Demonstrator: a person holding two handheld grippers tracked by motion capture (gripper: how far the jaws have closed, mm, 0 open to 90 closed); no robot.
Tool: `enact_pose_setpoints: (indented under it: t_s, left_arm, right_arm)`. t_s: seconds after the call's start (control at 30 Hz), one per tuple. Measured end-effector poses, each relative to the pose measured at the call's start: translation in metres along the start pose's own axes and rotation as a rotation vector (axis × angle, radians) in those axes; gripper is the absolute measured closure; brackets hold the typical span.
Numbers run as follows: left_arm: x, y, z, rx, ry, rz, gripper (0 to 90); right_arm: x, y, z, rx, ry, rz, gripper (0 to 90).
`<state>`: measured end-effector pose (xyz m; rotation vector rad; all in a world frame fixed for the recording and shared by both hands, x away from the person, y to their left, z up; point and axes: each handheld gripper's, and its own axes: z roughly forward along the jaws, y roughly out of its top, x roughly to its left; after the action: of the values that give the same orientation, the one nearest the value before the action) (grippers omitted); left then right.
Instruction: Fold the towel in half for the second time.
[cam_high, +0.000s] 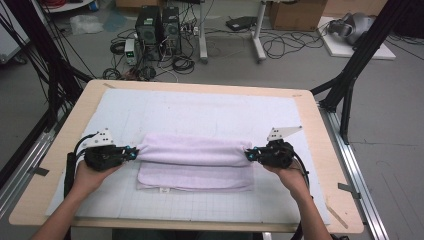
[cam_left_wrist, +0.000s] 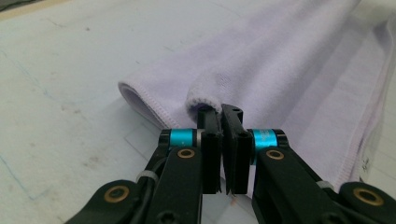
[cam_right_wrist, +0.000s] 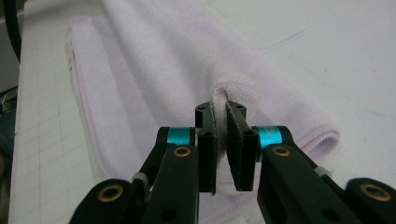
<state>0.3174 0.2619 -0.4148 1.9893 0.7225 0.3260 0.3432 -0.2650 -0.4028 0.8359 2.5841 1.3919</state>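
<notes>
High view: pale lilac terry towel (cam_high: 195, 162) lies mid-surface (cam_high: 60, 165), top layer folded partway forward.
Left claw (cam_high: 134, 152): pinching towel's left edge.
Right claw (cam_high: 248, 154): pinching right edge.
Left to do: likely lay fold flat, release.

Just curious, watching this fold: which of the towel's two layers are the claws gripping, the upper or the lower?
The upper, rolled-over layer of the towel. The left claw and right claw pinch its ends; the flat lower layer lies free on the mat.

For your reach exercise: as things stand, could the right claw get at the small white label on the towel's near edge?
Probably not yet: the right claw is shut on the pale lilac terry towel; the small white label lies uncovered, so letting go would free it.
</notes>
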Motion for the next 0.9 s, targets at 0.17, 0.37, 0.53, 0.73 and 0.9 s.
enact_pose_setpoints:
  t_s: [0.17, 0.37, 0.53, 0.73, 0.9]
  left_arm:
    - [-0.005, -0.011, 0.004, 0.029, -0.011, -0.014, 85.7]
    - [-0.006, -0.015, 0.007, 0.048, -0.014, -0.019, 85.3]
    - [-0.006, -0.016, 0.008, 0.065, -0.031, -0.021, 81.3]
    - [-0.004, -0.014, 0.002, 0.074, -0.043, -0.033, 59.9]
    - [-0.003, -0.003, -0.004, 0.063, -0.053, -0.026, 48.1]
  right_arm:
    - [0.002, -0.014, 0.003, 0.016, 0.005, 0.015, 82.4]
    - [0.001, -0.023, 0.003, 0.017, 0.005, 0.024, 82.2]
    - [-0.001, -0.027, 0.001, 0.013, -0.001, 0.036, 78.5]
    - [-0.002, -0.026, -0.006, -0.008, 0.000, 0.043, 65.5]
    - [-0.001, -0.013, -0.016, -0.036, -0.024, 0.036, 57.5]
